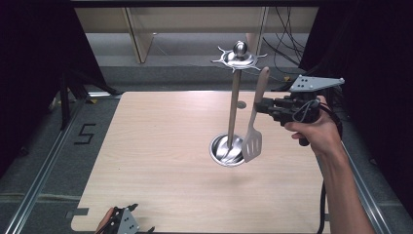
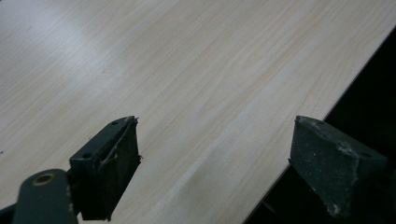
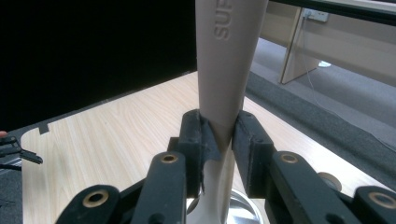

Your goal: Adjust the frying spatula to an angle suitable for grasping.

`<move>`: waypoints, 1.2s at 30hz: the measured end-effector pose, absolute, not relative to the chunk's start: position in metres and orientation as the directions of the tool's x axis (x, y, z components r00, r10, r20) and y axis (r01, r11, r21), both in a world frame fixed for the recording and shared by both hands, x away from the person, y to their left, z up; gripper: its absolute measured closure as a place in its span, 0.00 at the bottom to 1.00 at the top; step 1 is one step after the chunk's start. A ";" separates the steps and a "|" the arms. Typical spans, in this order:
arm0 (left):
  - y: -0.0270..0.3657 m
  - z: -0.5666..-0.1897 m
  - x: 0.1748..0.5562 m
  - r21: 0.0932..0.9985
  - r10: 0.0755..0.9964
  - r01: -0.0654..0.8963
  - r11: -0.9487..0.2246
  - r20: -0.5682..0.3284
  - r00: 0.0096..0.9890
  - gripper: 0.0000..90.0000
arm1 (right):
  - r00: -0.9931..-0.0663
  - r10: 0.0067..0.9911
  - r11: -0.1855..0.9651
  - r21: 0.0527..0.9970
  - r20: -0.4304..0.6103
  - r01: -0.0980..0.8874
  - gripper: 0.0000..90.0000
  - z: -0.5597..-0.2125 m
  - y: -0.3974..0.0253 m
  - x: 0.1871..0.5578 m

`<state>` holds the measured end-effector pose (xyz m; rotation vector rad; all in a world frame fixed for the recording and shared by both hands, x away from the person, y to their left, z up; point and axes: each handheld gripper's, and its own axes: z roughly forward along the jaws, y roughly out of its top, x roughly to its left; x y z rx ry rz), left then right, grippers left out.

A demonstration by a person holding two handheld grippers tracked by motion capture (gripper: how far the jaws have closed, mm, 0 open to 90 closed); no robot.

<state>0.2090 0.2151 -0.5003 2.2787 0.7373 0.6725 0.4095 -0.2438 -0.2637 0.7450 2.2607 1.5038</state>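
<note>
Spanning most of the high view, the desk [image 1: 160, 161] is pale wood grain with a small notch cut in its near left edge. Grey floor lies to its left, with a "5" [image 1: 85, 133] marked in tape.

Utensil stand [image 1: 234, 105]: upright on the desk, right of centre. Round shiny metal base, thin wooden pole, and a metal disc at the top with hooks sticking out around its edge and a ball on top.

Right hand-held gripper [image 1: 263, 105]: held in the air by the person's right hand [image 1: 316, 131], just right of the pole and about halfway up it. Grey three-cornered plate on top. Jaws closed on the spatula handle; in the right gripper view the two black pads [image 3: 247, 140] press the handle from both sides.

Spatula [image 1: 254, 122]: light beige handle, slotted blade. Hangs nearly upright with blade down, clear of the desk, handle tip up near the disc. The blade sits in front of the right rim of the base; whether they touch, I cannot tell. Raised lettering on the handle, partly cut off.

Left hand-held gripper [image 1: 127, 220]: low at the near left edge of the desk. In the left gripper view its jaws stand wide apart over bare wood and the desk edge, nothing between them.
</note>
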 end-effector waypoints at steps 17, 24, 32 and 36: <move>0.215 -0.501 0.209 0.703 0.652 0.321 -0.634 0.263 0.711 0.17 | -0.811 0.584 0.316 0.909 0.041 0.274 0.83 -0.265 -0.235 0.419; 0.215 -0.501 0.209 0.704 0.652 0.321 -0.634 0.263 0.711 0.17 | -0.816 0.577 0.333 0.905 0.025 0.264 0.83 -0.264 -0.235 0.423; 0.215 -0.501 0.209 0.701 0.650 0.326 -0.634 0.256 0.715 0.17 | -0.815 0.577 0.316 0.906 0.051 0.281 0.82 -0.265 -0.233 0.423; 0.215 -0.501 0.209 0.703 0.650 0.324 -0.633 0.255 0.716 0.17 | -0.806 0.591 0.317 0.907 0.039 0.277 0.82 -0.265 -0.235 0.423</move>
